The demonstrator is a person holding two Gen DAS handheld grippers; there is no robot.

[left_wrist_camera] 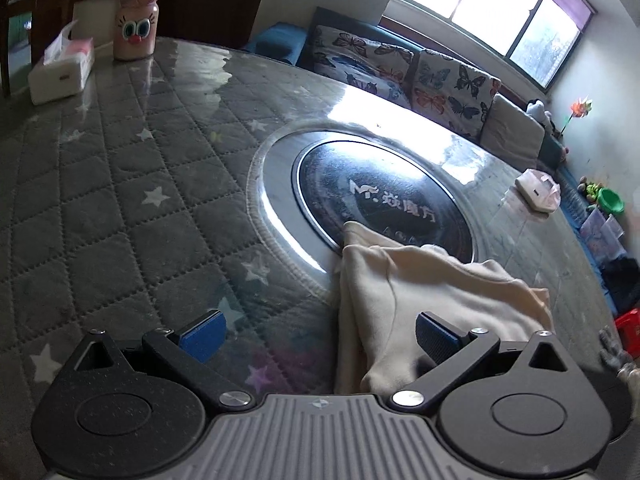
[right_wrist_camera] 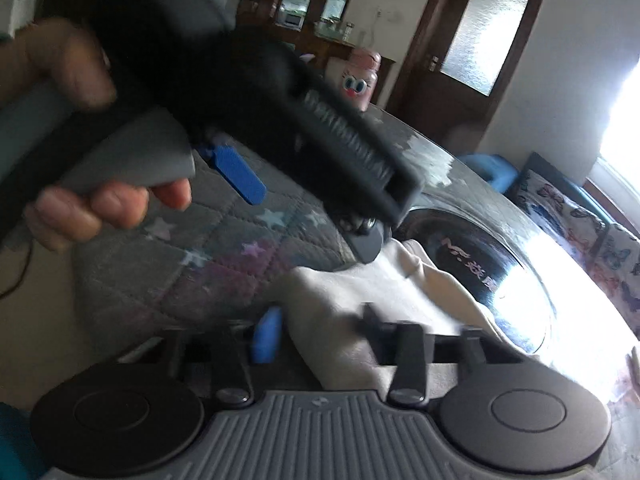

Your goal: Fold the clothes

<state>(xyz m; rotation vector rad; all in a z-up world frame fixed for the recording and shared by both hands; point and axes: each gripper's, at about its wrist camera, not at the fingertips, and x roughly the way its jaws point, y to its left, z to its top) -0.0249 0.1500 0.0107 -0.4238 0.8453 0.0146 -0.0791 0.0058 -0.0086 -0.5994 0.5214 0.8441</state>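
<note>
Left wrist view: left claw agape beside cream garment; right claw's state unclear, blurred.

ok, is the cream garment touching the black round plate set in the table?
Touching. The left wrist view shows the cream garment's far corner lying over the near rim of the black round plate, with no gap visible.

Blown-out window glare streaks the table; right wrist view is blurred, perhaps by motion.
</note>
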